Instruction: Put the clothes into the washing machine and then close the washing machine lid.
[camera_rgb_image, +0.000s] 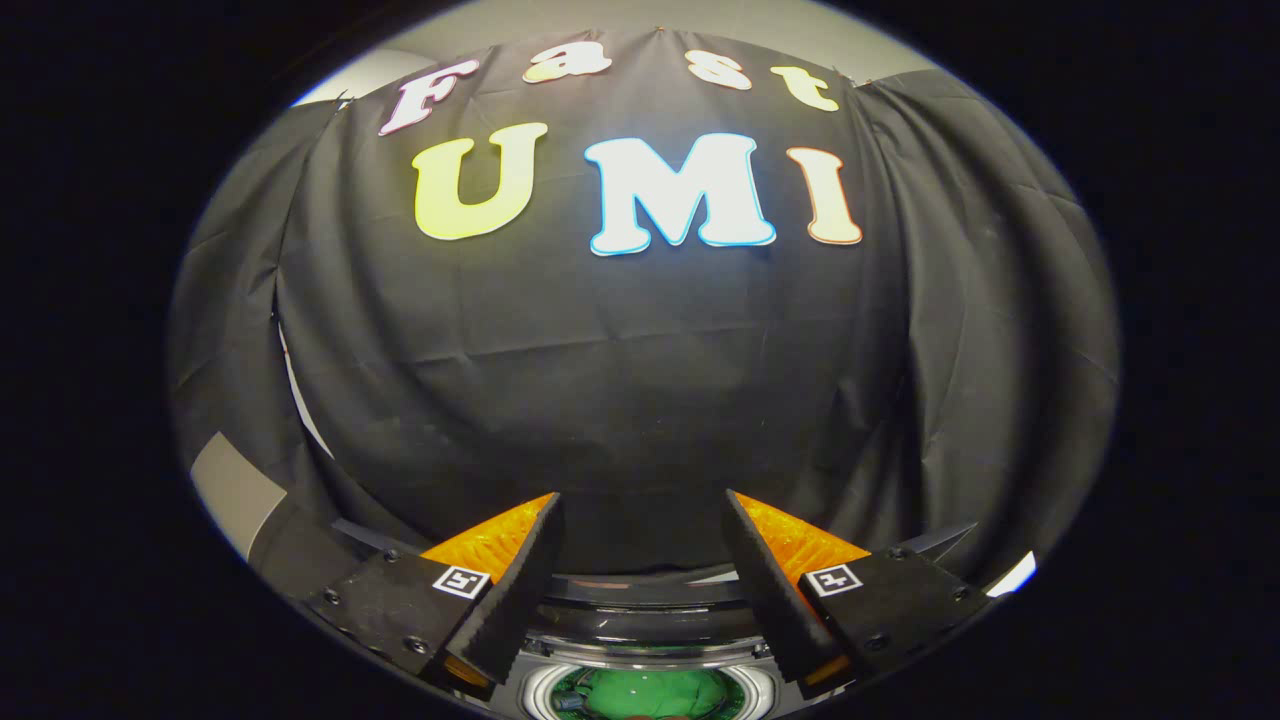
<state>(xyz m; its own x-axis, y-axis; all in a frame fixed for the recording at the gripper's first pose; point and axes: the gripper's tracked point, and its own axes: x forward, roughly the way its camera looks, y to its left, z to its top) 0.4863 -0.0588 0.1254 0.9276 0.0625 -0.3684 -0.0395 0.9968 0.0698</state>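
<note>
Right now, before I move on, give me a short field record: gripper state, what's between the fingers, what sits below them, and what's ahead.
gripper: two-finger gripper open, fingers apart, nothing held
between fingers: black cloth wall of the booth, seen through the gap
below fingers: round washing machine opening with a glossy dark rim
inside opening: green cloth item, partly visible
lid: cannot tell its position
ahead: cloth wall, beyond the fingertips
</note>
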